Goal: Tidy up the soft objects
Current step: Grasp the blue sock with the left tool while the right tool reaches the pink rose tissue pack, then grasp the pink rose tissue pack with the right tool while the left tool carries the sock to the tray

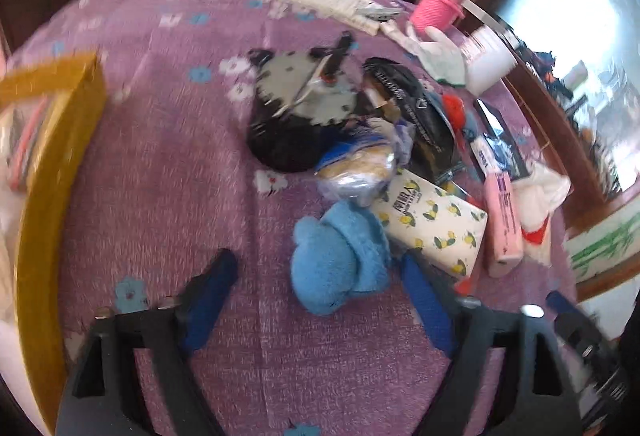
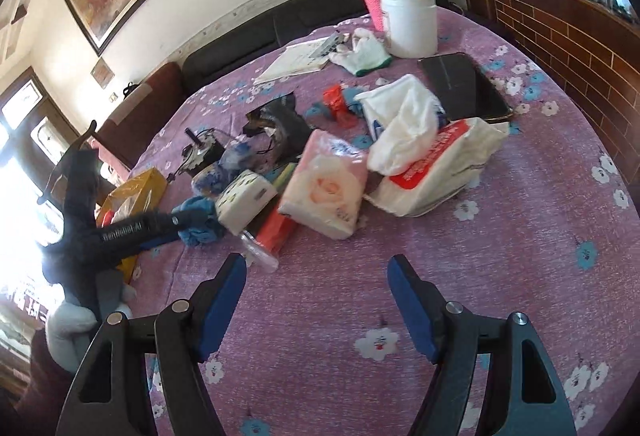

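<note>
your left gripper (image 1: pixel 316 272) jaws sit apart around the blue plush (image 1: pixel 340 260) on the tabletop (image 1: pixel 180 155), right gripper (image 2: pixel 316 268) jaws apart and empty; closing off-centre risks snagging the lemon-print tissue pack (image 1: pixel 436 224) touching it.

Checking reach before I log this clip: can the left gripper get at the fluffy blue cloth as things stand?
Probably yes. The fluffy blue cloth lies just ahead of the left gripper, partly between its fingers, with bare purple tablecloth on one side. The lemon-print tissue pack presses close on the other, so that finger has little room.
</note>
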Tool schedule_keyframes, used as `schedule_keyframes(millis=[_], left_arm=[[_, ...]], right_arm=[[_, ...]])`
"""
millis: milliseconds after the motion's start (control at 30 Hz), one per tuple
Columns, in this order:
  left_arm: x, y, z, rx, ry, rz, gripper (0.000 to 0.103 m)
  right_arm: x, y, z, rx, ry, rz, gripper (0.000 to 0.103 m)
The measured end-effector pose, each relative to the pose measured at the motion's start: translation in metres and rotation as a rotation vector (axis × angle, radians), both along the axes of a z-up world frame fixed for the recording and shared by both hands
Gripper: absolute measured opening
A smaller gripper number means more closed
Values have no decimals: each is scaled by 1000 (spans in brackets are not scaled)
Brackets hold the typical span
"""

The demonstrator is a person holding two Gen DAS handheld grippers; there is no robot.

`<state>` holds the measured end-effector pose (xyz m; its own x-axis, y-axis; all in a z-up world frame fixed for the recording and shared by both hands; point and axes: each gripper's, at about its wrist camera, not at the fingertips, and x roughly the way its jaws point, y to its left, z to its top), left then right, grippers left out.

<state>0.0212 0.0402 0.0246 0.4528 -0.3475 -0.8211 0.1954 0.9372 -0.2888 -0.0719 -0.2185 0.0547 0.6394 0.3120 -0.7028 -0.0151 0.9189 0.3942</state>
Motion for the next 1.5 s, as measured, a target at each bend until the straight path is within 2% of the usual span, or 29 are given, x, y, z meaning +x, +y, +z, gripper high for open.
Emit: schedule_keyframes(millis=[33,167,433,567,700,733,767,1033,1133,1233,1333,1500], left_arm=[[1,-3,-1,0,8,-28,34],[-9,-1,5,-4,-18,-45,35],[-45,32,34,-152,-56,-54,35],[-58,49,39,-194,-65,-42,35],[-66,65,39,-213,-65,-12,35],[-67,69,39,-214,-67,-3,35],[-68,73,38,-217,-69,7,35],[-79,94,44,-248,-82,45,35],[-88,113,53,-244,-105,66,35],[-97,144,65,-221,-141,126,35],[-102,186,72,-161,-163,221,35],[-98,251,73,-46,-134,361,36]], right_arm=[[3,-3,-2,12,9,-4,78],[19,-9,-8,77,51,-6,78],[69,-6,-18,203,118,-26,77],[92,-1,-25,208,156,-49,77],[98,1,-32,229,170,-73,77],[98,1,-32,228,169,-76,70],[98,1,-32,225,170,-74,56],[71,9,-4,156,83,-58,54],[59,14,11,149,52,-38,55],[51,28,26,137,23,9,55],[46,54,36,128,6,87,55],[47,115,41,110,3,233,55]])
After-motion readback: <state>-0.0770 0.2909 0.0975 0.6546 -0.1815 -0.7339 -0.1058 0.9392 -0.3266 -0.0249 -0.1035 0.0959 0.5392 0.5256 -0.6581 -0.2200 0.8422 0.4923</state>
